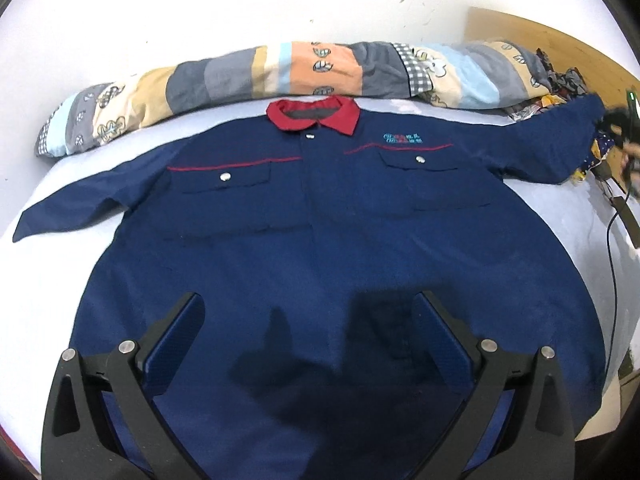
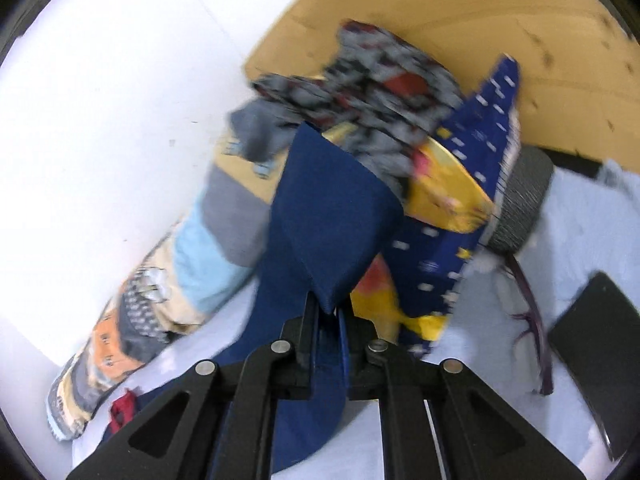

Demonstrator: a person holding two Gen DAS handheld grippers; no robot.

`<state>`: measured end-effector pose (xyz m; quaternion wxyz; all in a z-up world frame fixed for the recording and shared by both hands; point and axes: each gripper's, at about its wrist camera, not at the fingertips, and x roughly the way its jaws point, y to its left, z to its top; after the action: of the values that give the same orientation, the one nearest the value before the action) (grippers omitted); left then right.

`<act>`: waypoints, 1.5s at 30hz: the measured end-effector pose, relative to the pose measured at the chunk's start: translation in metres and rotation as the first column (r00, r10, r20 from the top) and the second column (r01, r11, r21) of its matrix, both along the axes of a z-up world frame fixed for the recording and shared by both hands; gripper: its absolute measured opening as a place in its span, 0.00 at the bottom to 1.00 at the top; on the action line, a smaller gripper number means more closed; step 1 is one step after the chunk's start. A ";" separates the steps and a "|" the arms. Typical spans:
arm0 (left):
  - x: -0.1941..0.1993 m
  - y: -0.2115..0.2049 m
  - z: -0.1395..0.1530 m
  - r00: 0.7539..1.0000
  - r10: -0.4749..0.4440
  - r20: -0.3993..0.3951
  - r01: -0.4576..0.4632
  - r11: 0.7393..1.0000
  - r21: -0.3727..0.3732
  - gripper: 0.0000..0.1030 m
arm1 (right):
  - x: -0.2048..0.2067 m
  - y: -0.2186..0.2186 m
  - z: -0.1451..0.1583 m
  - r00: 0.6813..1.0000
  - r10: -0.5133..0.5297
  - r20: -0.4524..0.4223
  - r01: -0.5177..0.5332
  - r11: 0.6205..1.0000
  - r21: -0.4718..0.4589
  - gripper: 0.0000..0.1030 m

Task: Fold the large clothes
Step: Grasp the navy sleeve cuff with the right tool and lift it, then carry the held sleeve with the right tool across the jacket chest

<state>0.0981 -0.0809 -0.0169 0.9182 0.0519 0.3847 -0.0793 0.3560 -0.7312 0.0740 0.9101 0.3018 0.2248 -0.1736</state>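
Observation:
A large navy work shirt (image 1: 320,216) with a red collar (image 1: 316,114) lies face up and spread flat on the pale bed sheet (image 1: 580,216). My left gripper (image 1: 308,308) hovers open above its lower hem, nothing between the fingers. The shirt's right sleeve (image 1: 560,136) is lifted off the bed at the far right, where my right gripper (image 1: 624,132) shows as a dark blur. In the right wrist view my right gripper (image 2: 326,312) is shut on the end of that navy sleeve (image 2: 332,216), whose cuff sticks up past the fingertips.
A rolled patchwork quilt (image 1: 280,76) lies along the wall behind the collar. A heap of patterned clothes (image 2: 400,120) sits by the wooden headboard (image 2: 480,20). A grey knitted roll (image 2: 520,200), a black phone (image 2: 600,344) and a cable (image 1: 612,280) lie at the bed's right side.

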 end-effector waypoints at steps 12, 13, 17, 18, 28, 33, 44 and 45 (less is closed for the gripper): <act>-0.006 0.039 0.019 0.998 0.047 0.041 -0.045 0.998 -0.049 1.00 | 0.009 0.119 0.109 0.991 0.133 0.028 -0.127 0.981 -0.145 0.07; -0.007 0.044 0.020 0.998 0.052 0.041 -0.050 0.997 -0.058 1.00 | 0.011 0.130 0.114 0.989 0.147 0.031 -0.141 0.979 -0.147 0.07; -0.009 0.064 0.026 0.995 0.087 0.045 -0.082 0.992 -0.093 1.00 | 0.025 0.197 0.141 0.971 0.231 0.054 -0.221 0.964 -0.147 0.07; -0.009 0.069 0.027 0.995 0.093 0.046 -0.088 0.991 -0.102 1.00 | 0.030 0.217 0.145 0.964 0.260 0.060 -0.249 0.957 -0.147 0.07; -0.016 0.118 0.037 0.985 0.162 0.062 -0.150 0.975 -0.165 1.00 | 0.087 0.470 0.092 0.841 0.538 -0.050 -0.536 0.817 -0.214 0.08; -0.015 0.135 0.036 0.980 0.191 0.054 -0.178 0.967 -0.183 1.00 | 0.111 0.586 0.003 0.755 0.633 -0.173 -0.656 0.734 -0.177 0.07; -0.007 0.146 0.033 0.983 0.184 0.024 -0.175 0.962 -0.208 1.00 | 0.122 0.679 -0.129 0.657 0.653 -0.378 -0.732 0.673 -0.110 0.08; -0.007 0.146 0.033 0.983 0.182 0.023 -0.173 0.962 -0.209 1.00 | 0.122 0.680 -0.134 0.648 0.656 -0.388 -0.736 0.671 -0.095 0.15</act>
<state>0.0908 0.0648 0.0157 0.9299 -0.0766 0.3580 -0.0348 0.4778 -0.0515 -0.0602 0.8861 0.0443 0.4457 0.1191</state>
